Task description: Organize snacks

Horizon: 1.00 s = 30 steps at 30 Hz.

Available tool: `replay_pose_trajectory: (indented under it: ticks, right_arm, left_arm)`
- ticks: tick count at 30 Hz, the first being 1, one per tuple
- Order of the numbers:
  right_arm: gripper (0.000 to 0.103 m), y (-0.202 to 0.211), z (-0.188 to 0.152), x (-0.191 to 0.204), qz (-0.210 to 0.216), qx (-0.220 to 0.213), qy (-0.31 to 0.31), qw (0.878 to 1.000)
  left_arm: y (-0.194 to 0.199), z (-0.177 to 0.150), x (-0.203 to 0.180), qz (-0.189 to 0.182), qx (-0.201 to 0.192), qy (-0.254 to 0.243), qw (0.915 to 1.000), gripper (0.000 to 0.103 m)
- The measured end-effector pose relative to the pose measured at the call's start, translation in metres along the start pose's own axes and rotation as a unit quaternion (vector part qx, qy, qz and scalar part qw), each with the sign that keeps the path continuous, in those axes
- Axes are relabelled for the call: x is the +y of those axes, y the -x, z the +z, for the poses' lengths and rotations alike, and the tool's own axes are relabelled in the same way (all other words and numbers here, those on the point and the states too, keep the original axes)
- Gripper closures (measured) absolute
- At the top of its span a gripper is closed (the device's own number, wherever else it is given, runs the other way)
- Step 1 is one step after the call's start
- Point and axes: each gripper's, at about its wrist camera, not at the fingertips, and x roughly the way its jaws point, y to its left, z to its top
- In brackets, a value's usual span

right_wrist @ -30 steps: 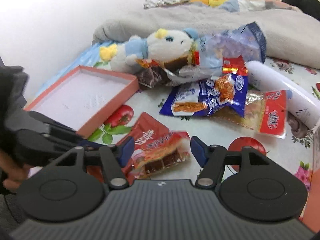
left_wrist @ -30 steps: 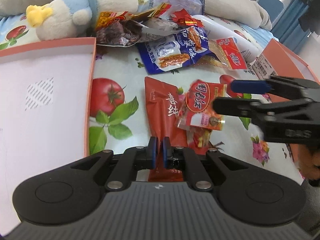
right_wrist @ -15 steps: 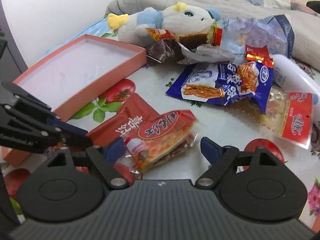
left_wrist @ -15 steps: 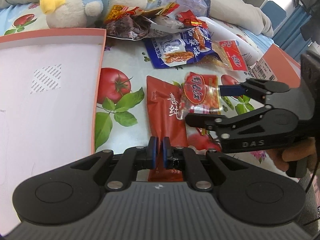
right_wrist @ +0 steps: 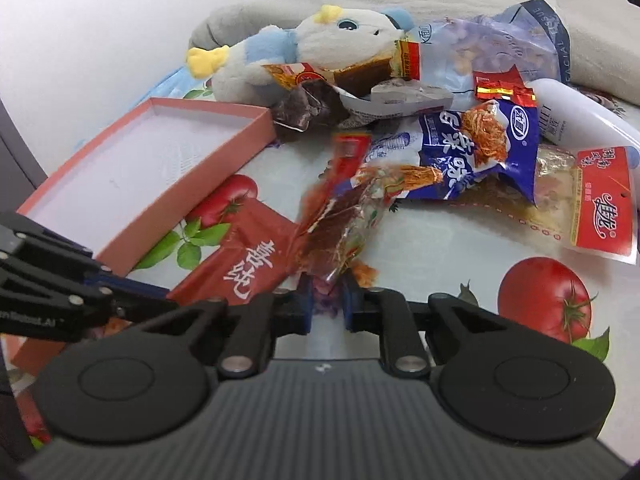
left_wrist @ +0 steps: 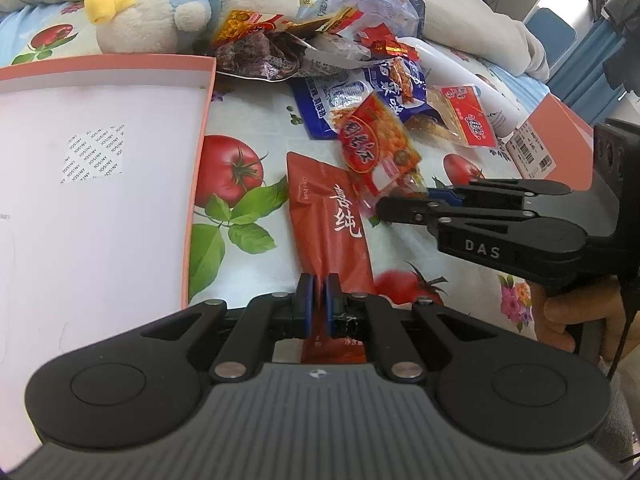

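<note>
Since a moment ago, right claw (right_wrist: 326, 300) is closing, clamped on the crinkly red-and-clear plastic snack packet (left_wrist: 376, 148), now tilted off the tomato-print bedsheet (left_wrist: 256, 248). Left claw (left_wrist: 318, 308) stays together over a flat red pouch (left_wrist: 332, 232). Shallow pink cardboard box (left_wrist: 196, 184) holds nothing.

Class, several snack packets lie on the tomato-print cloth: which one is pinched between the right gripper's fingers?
The small red-and-clear packet, pinched and tilted up in the closing right gripper; the others lie flat.
</note>
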Motion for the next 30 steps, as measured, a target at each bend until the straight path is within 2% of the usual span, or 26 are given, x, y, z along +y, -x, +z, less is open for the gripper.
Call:
replay_pose_trajectory:
  ticks: [5, 13, 14, 21, 23, 24, 25, 27, 28, 29, 30]
  right_arm:
    - [0.095, 0.013, -0.009, 0.001, -0.015, 0.007, 0.002, 1.0]
    - [0.096, 0.051, -0.035, 0.004, -0.031, 0.025, -0.009, 0.999]
    - [0.1, 0.055, -0.038, 0.004, -0.033, 0.028, -0.009, 0.999]
    - [0.1, 0.09, -0.062, 0.003, -0.057, 0.039, -0.033, 0.997]
    - [0.097, 0.098, -0.063, 0.003, -0.069, 0.031, -0.045, 0.996]
    - [0.097, 0.101, -0.061, 0.002, -0.07, 0.025, -0.047, 0.996]
    - [0.097, 0.103, -0.059, 0.002, -0.071, 0.017, -0.048, 0.996]
    - [0.095, 0.107, -0.05, 0.001, -0.077, 0.0, -0.054, 0.996]
    - [0.093, 0.107, -0.045, 0.0, -0.08, -0.006, -0.057, 0.995]
    - [0.079, 0.106, -0.041, -0.001, -0.082, -0.011, -0.059, 0.995]
    - [0.049, 0.105, -0.036, -0.003, -0.081, -0.022, -0.062, 0.995]
  left_arm:
    - [0.001, -0.001, -0.002, 0.003, -0.002, 0.005, 1.0, 0.095]
    - [0.005, -0.011, -0.007, 0.0, -0.001, 0.008, 1.0, 0.095]
    - [0.006, -0.013, -0.008, 0.001, -0.001, 0.009, 1.0, 0.095]
    - [0.012, -0.025, -0.014, -0.003, -0.003, 0.012, 0.9999, 0.095]
    - [0.012, -0.025, -0.017, 0.008, -0.002, 0.008, 0.9999, 0.086]
    - [0.011, -0.025, -0.019, 0.01, 0.0, 0.004, 0.9999, 0.074]
    - [0.011, -0.024, -0.021, 0.012, -0.001, 0.002, 0.9999, 0.054]
    - [0.013, -0.023, -0.026, 0.018, -0.007, -0.004, 0.9998, 0.032]
    - [0.014, -0.022, -0.028, 0.02, -0.012, -0.009, 0.9997, 0.03]
    - [0.014, -0.021, -0.03, 0.02, -0.015, -0.013, 0.9996, 0.03]
    - [0.012, -0.02, -0.032, 0.02, -0.013, -0.014, 0.9996, 0.03]
